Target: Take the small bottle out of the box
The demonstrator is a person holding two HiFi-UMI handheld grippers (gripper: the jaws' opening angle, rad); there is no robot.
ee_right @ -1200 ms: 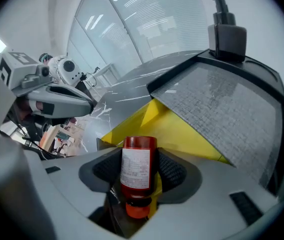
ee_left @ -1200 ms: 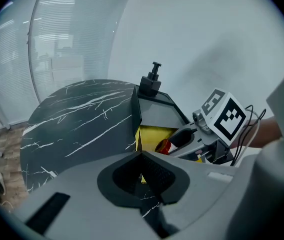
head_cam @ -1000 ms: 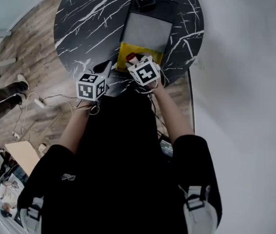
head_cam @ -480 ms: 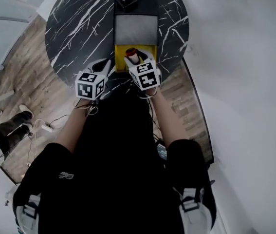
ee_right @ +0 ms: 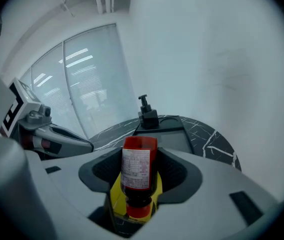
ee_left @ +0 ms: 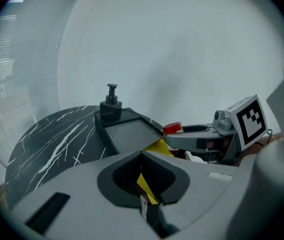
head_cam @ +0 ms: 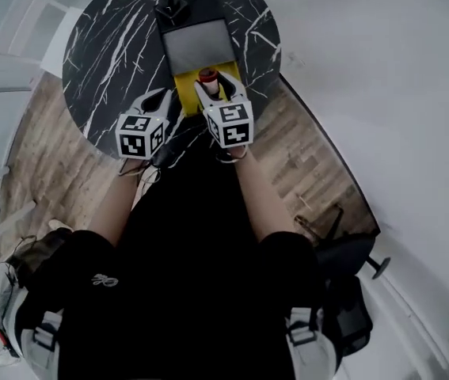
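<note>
Two bare forearms stretch side by side toward the upper centre of the head view, ending over the near edge of the black marble table (head_cam: 105, 46); the right gripper (ee_right: 140, 176) clenches the small bottle (ee_right: 135, 164), red at both ends; its white label's print is too fine to read; the left gripper (ee_left: 147, 194) pinches a yellow edge of the yellow box (head_cam: 187, 97), which lies just beneath the bottle.
</note>
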